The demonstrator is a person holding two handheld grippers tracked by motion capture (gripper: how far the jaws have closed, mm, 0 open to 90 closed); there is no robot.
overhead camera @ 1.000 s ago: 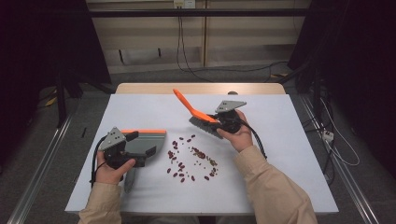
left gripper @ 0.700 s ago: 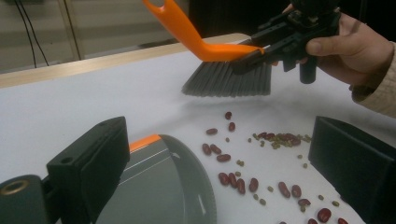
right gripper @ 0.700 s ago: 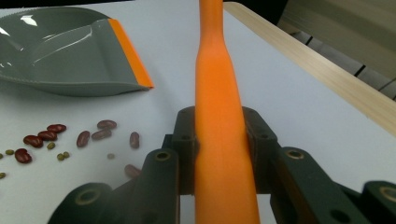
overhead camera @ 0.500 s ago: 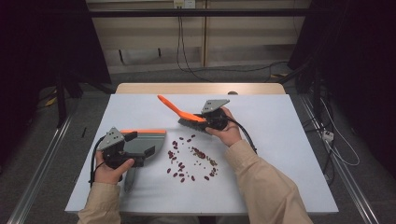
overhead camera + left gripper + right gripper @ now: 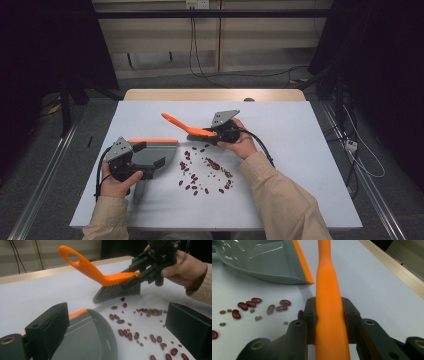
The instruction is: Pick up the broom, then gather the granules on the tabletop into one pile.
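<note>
Right claw (image 5: 329,322) clamped on brush (image 5: 187,128) | left claw (image 5: 142,167) apparently gripping dustpan (image 5: 157,152), hold partly hidden | sweep beans (image 5: 205,170) low toward pan lip, pan flat on tabletop (image 5: 300,150)

Brush (image 5: 329,302) handle cut off at top edge in right gripper view, bristles hidden beneath tongs. Dustpan (image 5: 87,340) cropped at bottom in left gripper view. Small greenish bits (image 5: 220,167) too tiny to identify.

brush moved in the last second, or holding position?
Yes. The brush, clamped in the right gripper, dropped toward the beans and leftward, closer to the dustpan.
</note>
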